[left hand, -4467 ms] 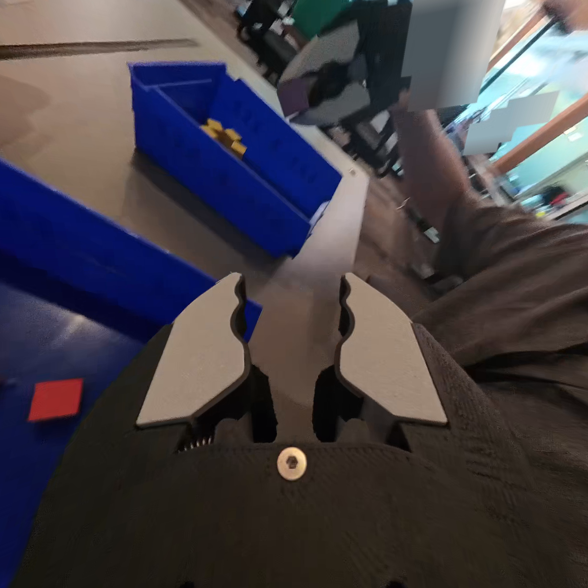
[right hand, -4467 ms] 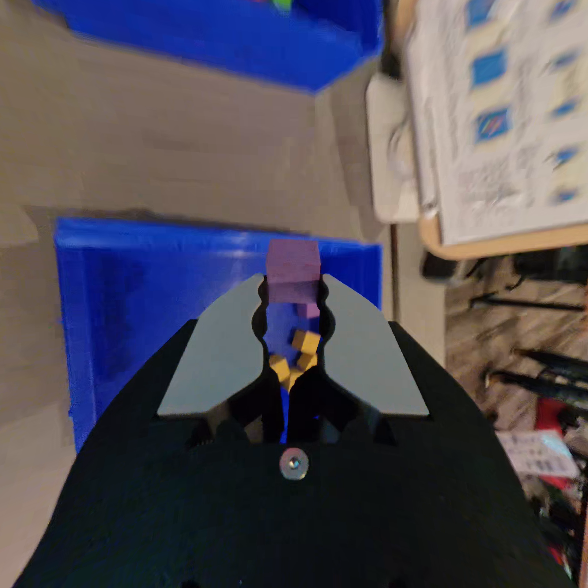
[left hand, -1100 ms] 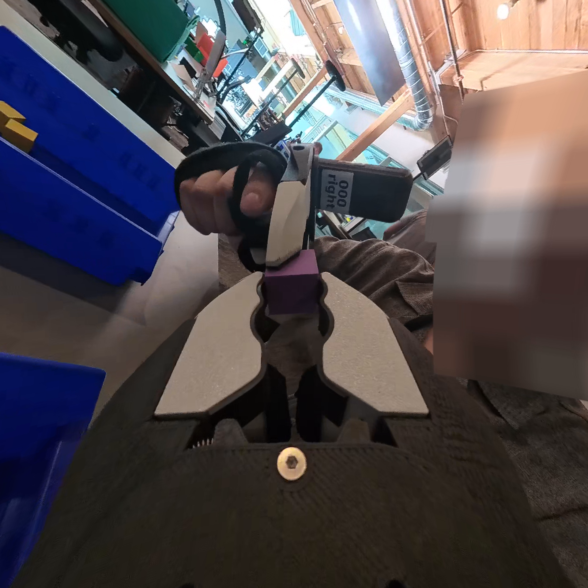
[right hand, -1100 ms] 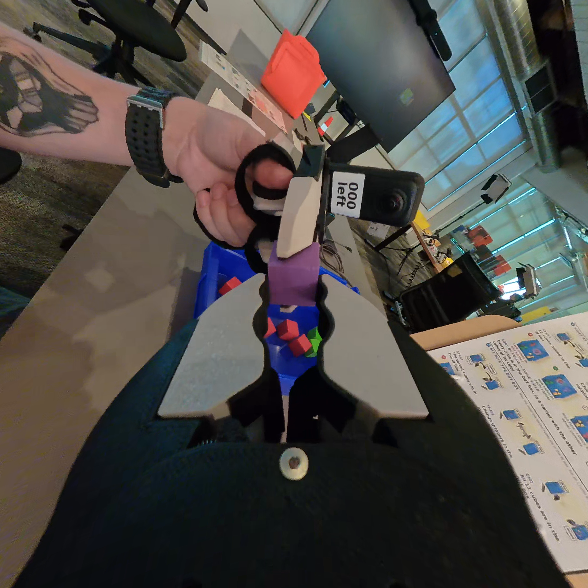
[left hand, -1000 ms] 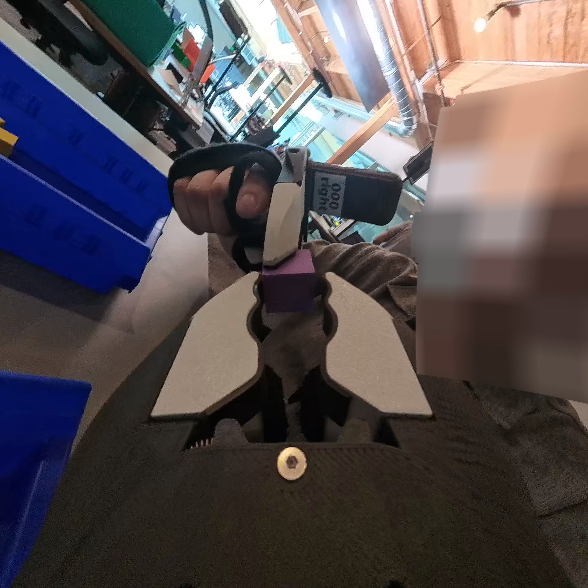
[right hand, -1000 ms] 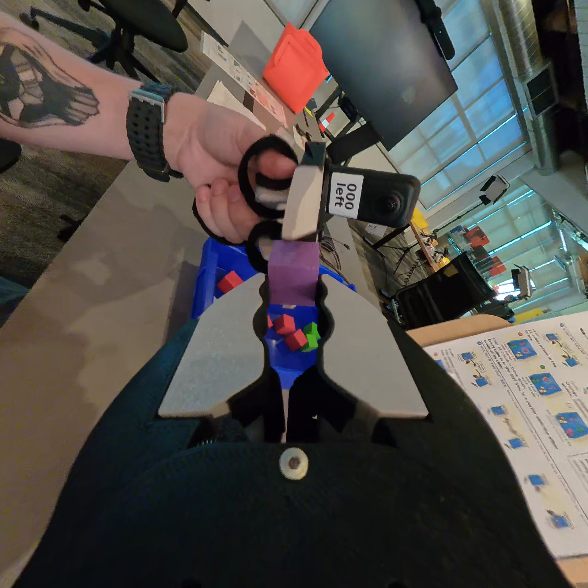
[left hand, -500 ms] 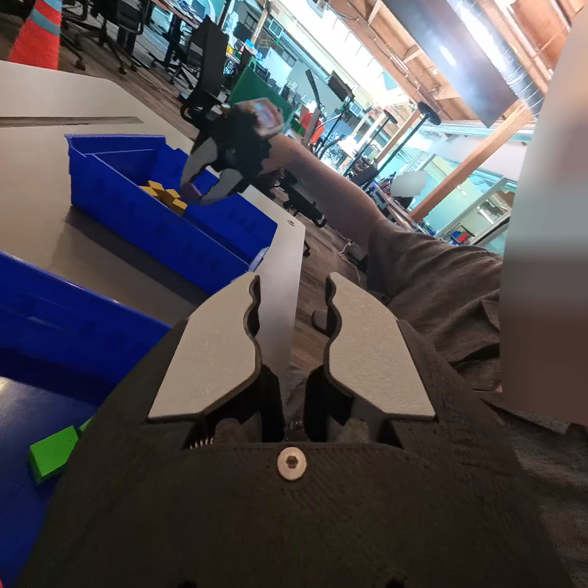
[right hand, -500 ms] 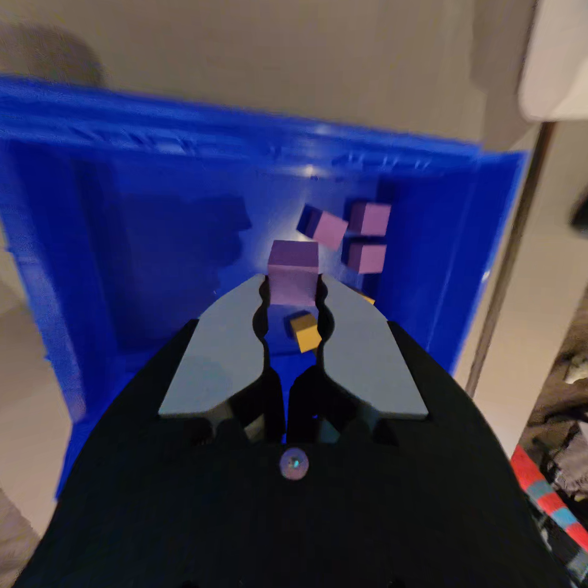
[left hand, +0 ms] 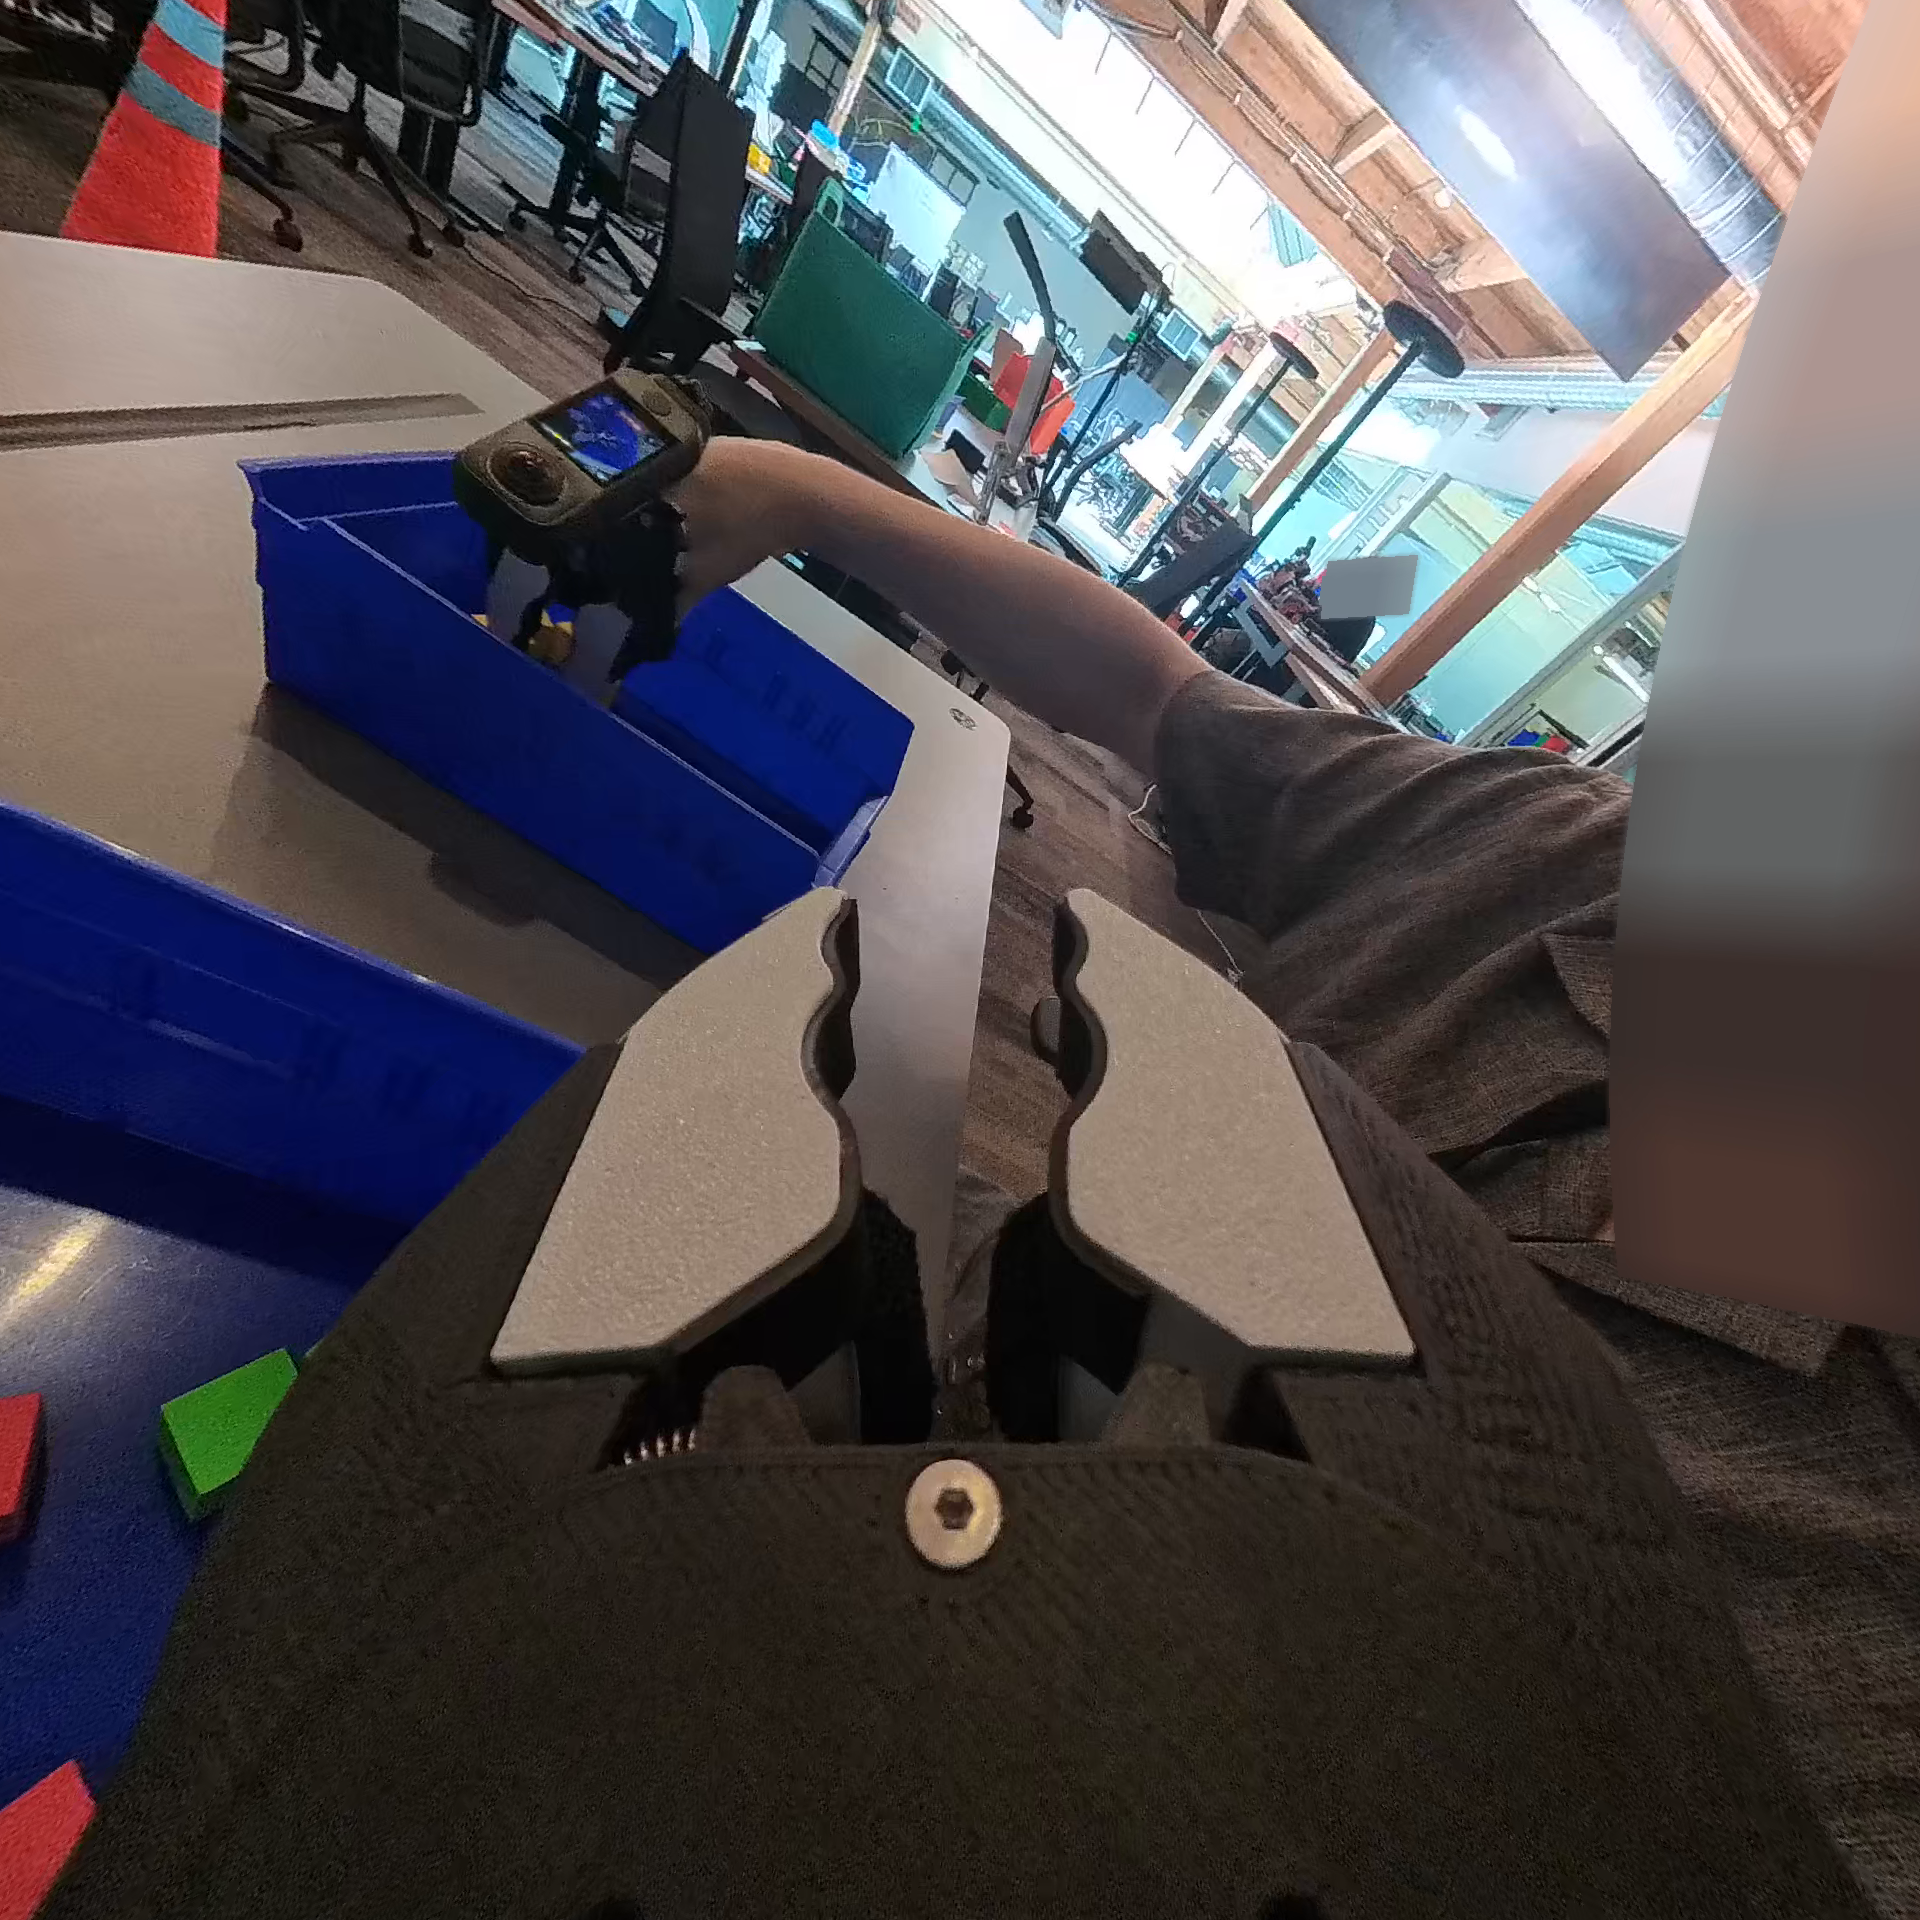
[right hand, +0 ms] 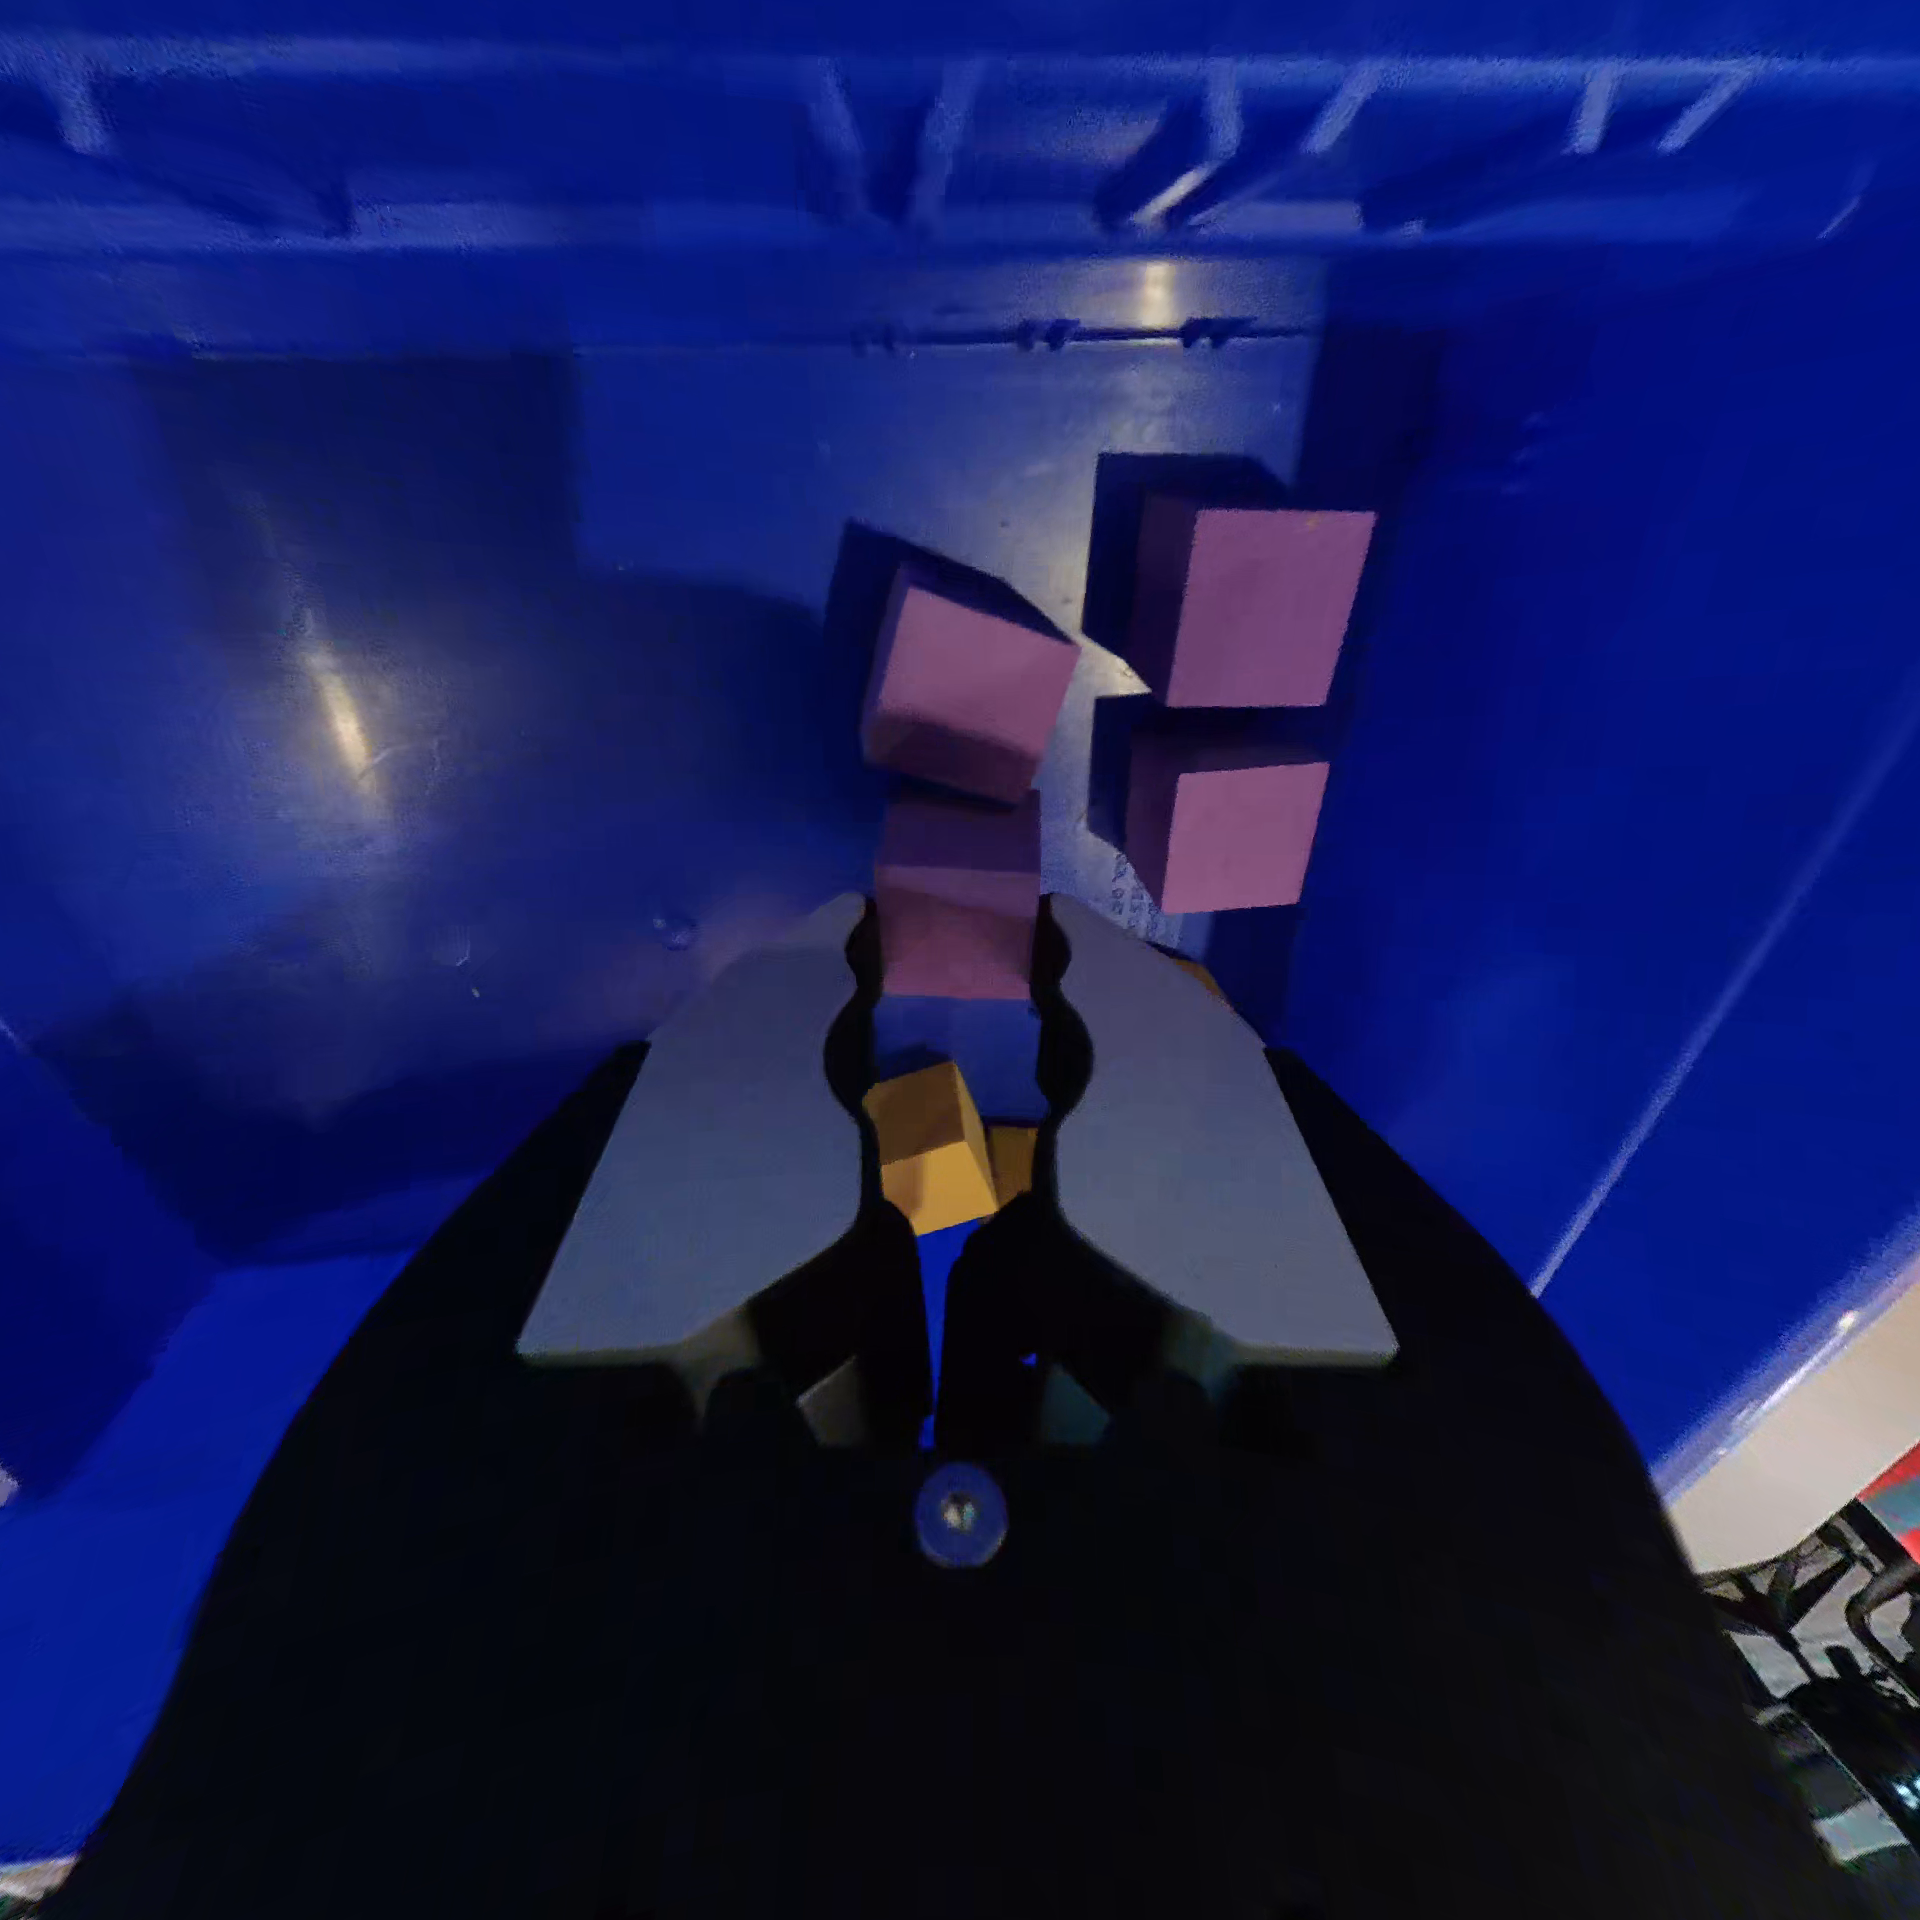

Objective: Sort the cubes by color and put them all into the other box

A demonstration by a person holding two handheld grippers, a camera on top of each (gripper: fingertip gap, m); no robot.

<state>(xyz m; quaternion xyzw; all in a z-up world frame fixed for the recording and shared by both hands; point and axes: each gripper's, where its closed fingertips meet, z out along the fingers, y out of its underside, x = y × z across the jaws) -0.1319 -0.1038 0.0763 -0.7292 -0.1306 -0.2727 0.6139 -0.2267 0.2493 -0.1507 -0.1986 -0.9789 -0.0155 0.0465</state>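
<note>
1. Gripping a purple cube (right hand: pixel 961 940) between its fingertips, the right hand-held gripper (right hand: pixel 958 951) reaches down inside a blue bin (right hand: pixel 416 727); its jaws are closed just to the cube's width.
2. That cube is matte, foam-like, with square faces and crisp edges.
3. Three more purple cubes lie on the bin floor just beyond it: a tilted one (right hand: pixel 971 686) touching or nearly so, and two (right hand: pixel 1262 608) (right hand: pixel 1231 836) against the bin's right wall.
4. Yellow blocks (right hand: pixel 925 1153) lie on the bin floor below the held cube.
5. Farther from that bin, the left hand-held gripper (left hand: pixel 956 971) hangs empty with jaws parted, over the tabletop (left hand: pixel 125 582) edge, beside a second blue bin (left hand: pixel 208 1029) holding a green block (left hand: pixel 223 1429) and red blocks (left hand: pixel 36 1834).
</note>
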